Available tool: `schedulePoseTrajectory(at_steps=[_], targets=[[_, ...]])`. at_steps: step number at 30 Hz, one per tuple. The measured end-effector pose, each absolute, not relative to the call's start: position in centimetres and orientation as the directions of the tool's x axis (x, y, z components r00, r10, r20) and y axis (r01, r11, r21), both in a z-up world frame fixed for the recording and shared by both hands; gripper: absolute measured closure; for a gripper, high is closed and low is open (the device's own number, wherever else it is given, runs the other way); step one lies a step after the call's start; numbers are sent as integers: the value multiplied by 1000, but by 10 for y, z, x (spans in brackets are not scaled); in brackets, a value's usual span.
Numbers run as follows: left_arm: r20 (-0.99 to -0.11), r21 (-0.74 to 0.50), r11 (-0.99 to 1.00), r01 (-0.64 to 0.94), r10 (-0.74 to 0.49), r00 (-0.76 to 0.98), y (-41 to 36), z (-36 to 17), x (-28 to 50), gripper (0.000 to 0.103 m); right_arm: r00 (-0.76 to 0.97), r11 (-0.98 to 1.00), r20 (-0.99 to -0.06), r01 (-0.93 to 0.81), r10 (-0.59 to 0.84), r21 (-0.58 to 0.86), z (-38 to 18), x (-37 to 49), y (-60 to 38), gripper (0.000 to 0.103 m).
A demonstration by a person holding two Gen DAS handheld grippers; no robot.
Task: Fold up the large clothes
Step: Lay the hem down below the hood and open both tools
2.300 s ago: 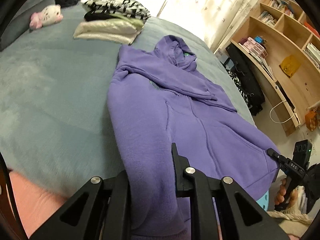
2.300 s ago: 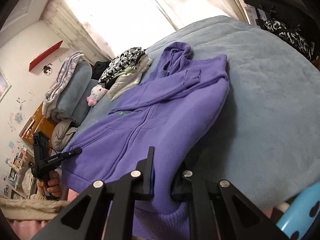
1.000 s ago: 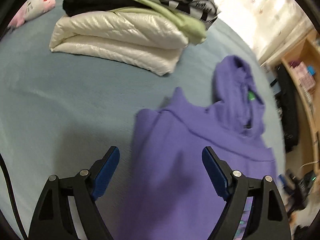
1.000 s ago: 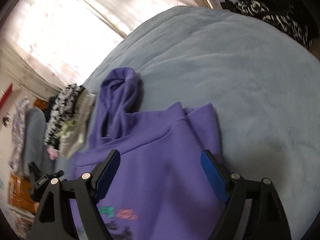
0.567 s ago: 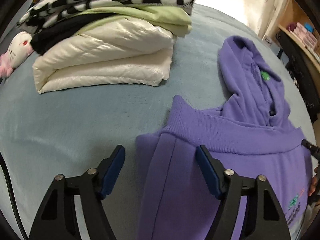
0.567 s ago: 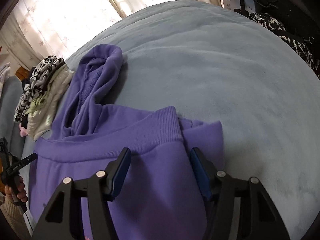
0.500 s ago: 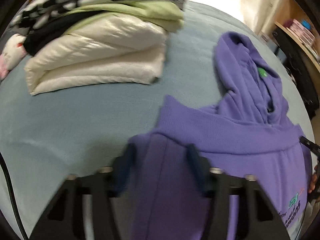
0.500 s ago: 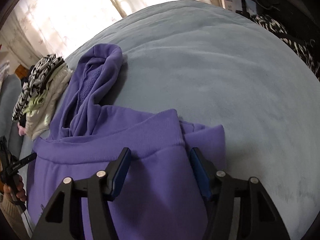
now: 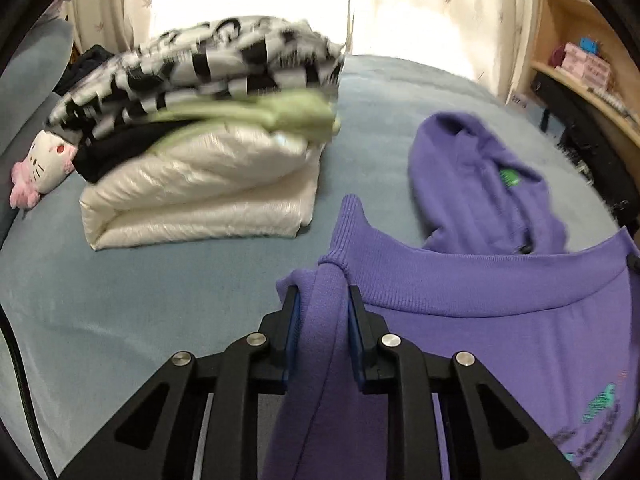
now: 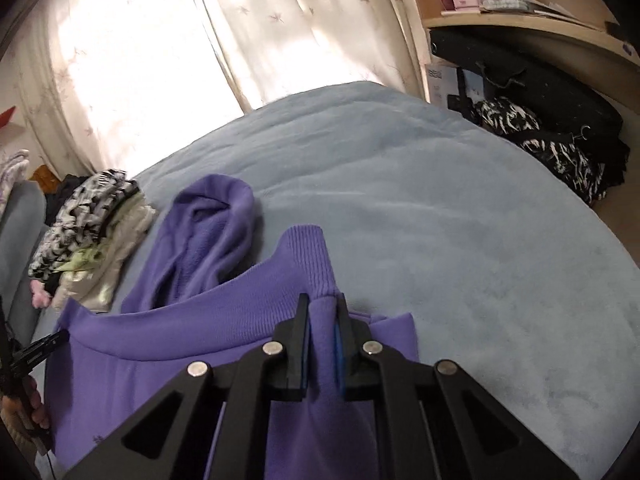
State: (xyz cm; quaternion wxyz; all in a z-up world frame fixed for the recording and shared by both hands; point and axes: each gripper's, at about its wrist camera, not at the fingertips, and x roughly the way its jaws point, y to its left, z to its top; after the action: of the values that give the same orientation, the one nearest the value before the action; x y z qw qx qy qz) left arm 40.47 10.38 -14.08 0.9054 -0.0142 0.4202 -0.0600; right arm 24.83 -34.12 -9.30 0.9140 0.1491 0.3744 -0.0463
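A purple hoodie (image 9: 480, 320) lies on the bed, its lower half folded up so the ribbed hem band (image 9: 348, 220) sits just below the hood (image 9: 480, 184). My left gripper (image 9: 322, 300) is closing on the hoodie's left corner, and bunched fabric fills the gap between its blue pads. My right gripper (image 10: 322, 304) is shut on the right corner of the hoodie (image 10: 200, 340), where the ribbed hem (image 10: 308, 252) stands up past the fingertips. The hood (image 10: 216, 216) lies flat beyond. In the right wrist view, the left gripper's tip (image 10: 40, 348) shows at the far left edge.
A stack of folded clothes (image 9: 200, 160) sits on the blue-grey bed cover (image 9: 120, 300) left of the hood, with a pink and white plush toy (image 9: 40, 164) beside it. Wooden shelves (image 10: 520, 20) and black bags (image 10: 540, 120) stand past the bed's right edge. Curtains hang behind.
Both grippers stood wide open over the hoodie's folded-up corners; their jaws have now come together on the fabric. The pinched corners have risen slightly off the bed.
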Motion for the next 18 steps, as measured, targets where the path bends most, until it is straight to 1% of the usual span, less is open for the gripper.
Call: schedulePoseTrajectory(at_steps=[2,3,4,7,8,9,11,13,15,18], targets=[[-785,-79,994,74,-108,609,103,-168,417,83,669,952,-744,227,1,206,-117,260,-339,94],[-791,-92,993,68,-114,601,105,-179,420,81,631,950,-776,243,0,197,-134,266,-339,94],[-786,-113,992,64,-128,605,108,-184,421,80,615,945,-788,254,5,204,-146,268,-341,94],[-783,-153,987,57,-156,602,115,-185,423,74,621,943,-783,256,8,212,-147,268,-341,94],[-787,-163,985,52,-161,596,118,-184,424,69,619,944,-785,251,12,212,-145,269,-340,92],[-792,-169,985,41,-160,589,121,-183,424,61,615,945,-789,246,18,214,-143,269,-340,89],[-797,-171,985,15,-147,586,129,-177,424,56,597,947,-803,253,10,199,-138,267,-338,84],[-791,-153,988,-3,-121,599,130,-165,416,56,584,943,-812,283,-24,175,-128,261,-333,81],[-777,-126,992,-14,-89,623,129,-152,401,56,601,935,-799,297,-28,191,-118,250,-326,78],[-752,-124,992,17,-105,651,122,-133,374,56,641,933,-768,282,-9,225,-103,232,-308,69]])
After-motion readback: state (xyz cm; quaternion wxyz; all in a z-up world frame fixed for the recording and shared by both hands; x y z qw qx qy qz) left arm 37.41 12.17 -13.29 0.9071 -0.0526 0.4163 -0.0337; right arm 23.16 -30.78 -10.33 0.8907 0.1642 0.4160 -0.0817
